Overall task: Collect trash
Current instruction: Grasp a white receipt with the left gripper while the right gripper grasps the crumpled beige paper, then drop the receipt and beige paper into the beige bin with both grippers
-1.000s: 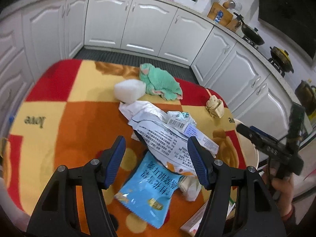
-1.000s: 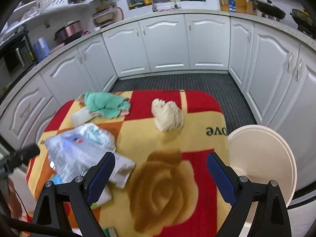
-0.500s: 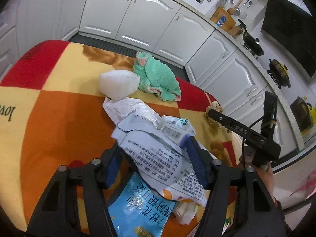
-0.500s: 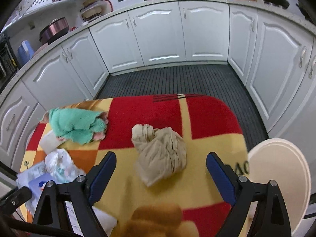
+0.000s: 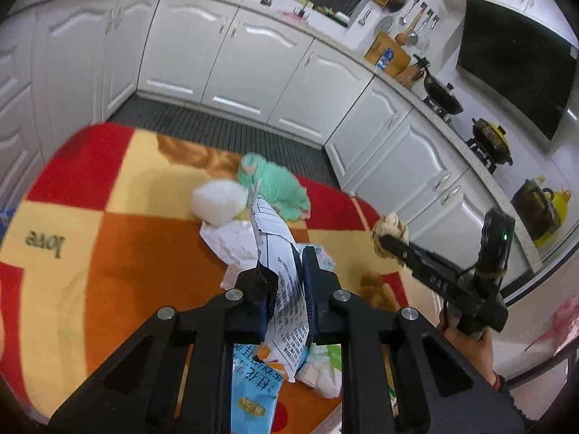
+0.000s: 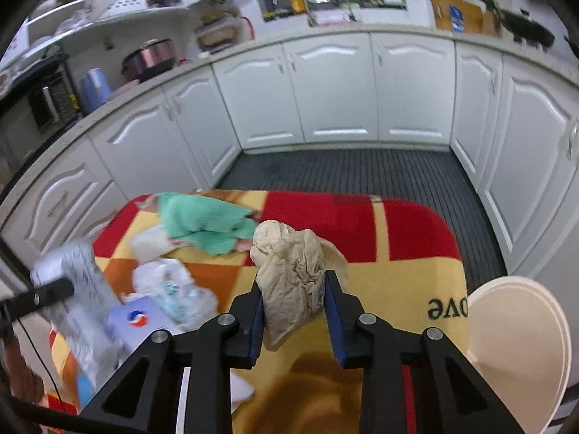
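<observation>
My left gripper [image 5: 284, 264] has a white printed wrapper [image 5: 278, 238] pinched upright between its pads, lifted off the trash pile; its jaws are still closing. In the right wrist view the same wrapper [image 6: 72, 282] hangs from the left gripper [image 6: 47, 291]. A crumpled beige paper wad [image 6: 289, 253] fills the gap of my right gripper [image 6: 294, 285], whose jaws are closing on it. In the left wrist view that wad [image 5: 389, 226] sits at the tip of the right gripper [image 5: 392, 244], above the blanket.
The table wears a red, orange and yellow blanket [image 5: 108, 253]. On it lie a white wad [image 5: 217, 202], a green cloth [image 5: 275, 184], a blue snack bag [image 5: 253, 379] and more wrappers [image 6: 173, 289]. A round cream bin [image 6: 517, 343] stands off the right edge. White cabinets ring the room.
Both grippers went from wide open to closed. The left took the printed wrapper and raised it off the pile. The right moved forward over the beige wad and gripped it.
</observation>
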{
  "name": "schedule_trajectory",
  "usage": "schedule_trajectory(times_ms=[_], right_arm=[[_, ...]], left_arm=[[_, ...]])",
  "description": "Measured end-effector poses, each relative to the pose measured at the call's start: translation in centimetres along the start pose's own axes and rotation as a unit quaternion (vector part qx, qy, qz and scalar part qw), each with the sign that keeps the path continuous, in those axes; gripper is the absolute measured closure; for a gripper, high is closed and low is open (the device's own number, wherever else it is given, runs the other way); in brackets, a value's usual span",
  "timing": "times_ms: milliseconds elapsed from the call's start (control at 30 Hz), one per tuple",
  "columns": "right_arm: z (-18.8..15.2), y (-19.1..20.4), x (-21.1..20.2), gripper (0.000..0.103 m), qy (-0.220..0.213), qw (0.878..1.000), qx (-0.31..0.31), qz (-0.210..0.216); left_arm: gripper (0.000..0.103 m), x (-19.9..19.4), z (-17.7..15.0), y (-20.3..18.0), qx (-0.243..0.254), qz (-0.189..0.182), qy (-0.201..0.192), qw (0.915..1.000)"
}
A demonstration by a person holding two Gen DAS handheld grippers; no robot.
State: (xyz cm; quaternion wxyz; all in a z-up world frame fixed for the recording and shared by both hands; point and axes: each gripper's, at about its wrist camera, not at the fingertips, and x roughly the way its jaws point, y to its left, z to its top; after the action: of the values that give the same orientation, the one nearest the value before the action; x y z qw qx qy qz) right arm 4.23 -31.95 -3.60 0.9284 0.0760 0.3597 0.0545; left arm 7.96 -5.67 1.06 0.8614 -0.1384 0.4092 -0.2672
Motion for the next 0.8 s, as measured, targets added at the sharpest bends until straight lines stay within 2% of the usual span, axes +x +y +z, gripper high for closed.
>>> schedule_trajectory(times_ms=[167, 367, 567, 800], right_arm=[[-1.0, 1.5, -2.9, 0.075, -0.015, 1.000, -0.011, 0.022], [-2.0, 1.8, -5.8, 0.075, -0.028, 0.999, -0.015, 0.027], [-3.1, -0.1, -8.3, 0.075, -0.037, 0.999, -0.017, -0.001], [-4.5, -4.4, -10.5, 0.075, -0.041, 0.998, 0.007, -0.047]], left_arm=[[0.090, -2.2, 0.3, -1.4, 0.016, -0.008, -0.015, 0.9997], [0.090, -3.0, 0.4, -4.4, 0.040, -0.027, -0.019, 0.9987], [0.090, -2.3, 0.3, -8.7, 0.074, -0.047, -0.015, 0.9960], [0.090, 0.8, -0.4, -14.2, 0.125, -0.057, 0.006, 0.9905]])
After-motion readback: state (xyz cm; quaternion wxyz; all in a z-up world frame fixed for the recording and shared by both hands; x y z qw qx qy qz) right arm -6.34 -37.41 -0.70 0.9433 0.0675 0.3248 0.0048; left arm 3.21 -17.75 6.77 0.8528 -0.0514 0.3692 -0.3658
